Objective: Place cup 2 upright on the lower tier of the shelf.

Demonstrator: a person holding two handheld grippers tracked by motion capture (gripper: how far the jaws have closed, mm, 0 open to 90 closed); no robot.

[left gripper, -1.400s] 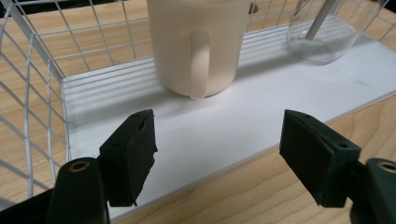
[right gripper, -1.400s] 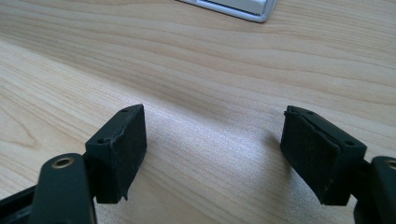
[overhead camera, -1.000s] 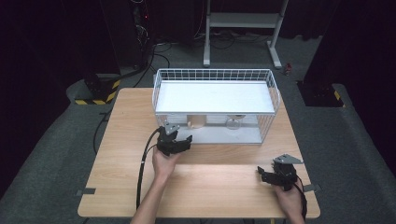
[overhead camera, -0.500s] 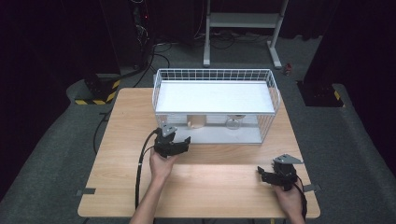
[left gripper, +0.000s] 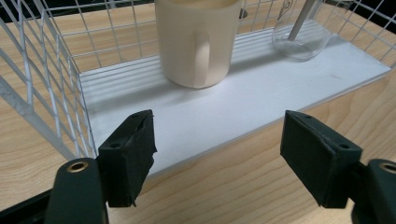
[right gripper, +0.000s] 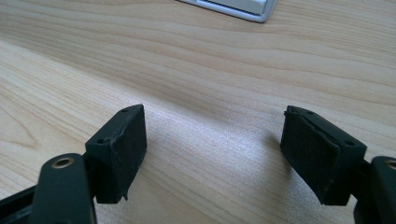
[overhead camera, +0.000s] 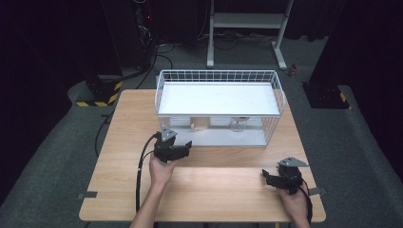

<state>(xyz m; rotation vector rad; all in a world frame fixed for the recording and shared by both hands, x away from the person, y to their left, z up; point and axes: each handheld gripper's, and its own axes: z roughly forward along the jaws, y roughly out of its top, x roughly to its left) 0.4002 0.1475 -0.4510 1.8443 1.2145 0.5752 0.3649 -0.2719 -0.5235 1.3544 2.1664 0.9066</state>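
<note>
On the wooden table [overhead camera: 119, 142] a white wire rack [overhead camera: 218, 76] is seen, with a white upper shelf [overhead camera: 218, 99] and a white lower tray [left gripper: 261, 100]. Under the upper shelf, on the lower tray, a cream mug [left gripper: 196, 39] is stood upright, its long axis vertical and its handle turned toward the left gripper's camera. Beside the mug, toward the rack's right end in the high view, a clear glass vessel [left gripper: 303, 39] is placed upright, apart from the mug; a pale rod [left gripper: 301, 21] is leaned in it, tilted. What the mug holds cannot be told.

The left gripper [overhead camera: 183, 148] is held just before the rack's front edge and is pointed at the tray; in the left gripper view its jaws are spread apart, released, with nothing between the pads, and the mug is seen beyond them, untouched.

The right gripper [overhead camera: 267, 176] is held low over the table near its front right corner, well apart from the rack. Its jaws are likewise parted and nothing is grasped; bare wood is seen between them, with a corner of the tray at the upper edge of the right gripper view.
</note>
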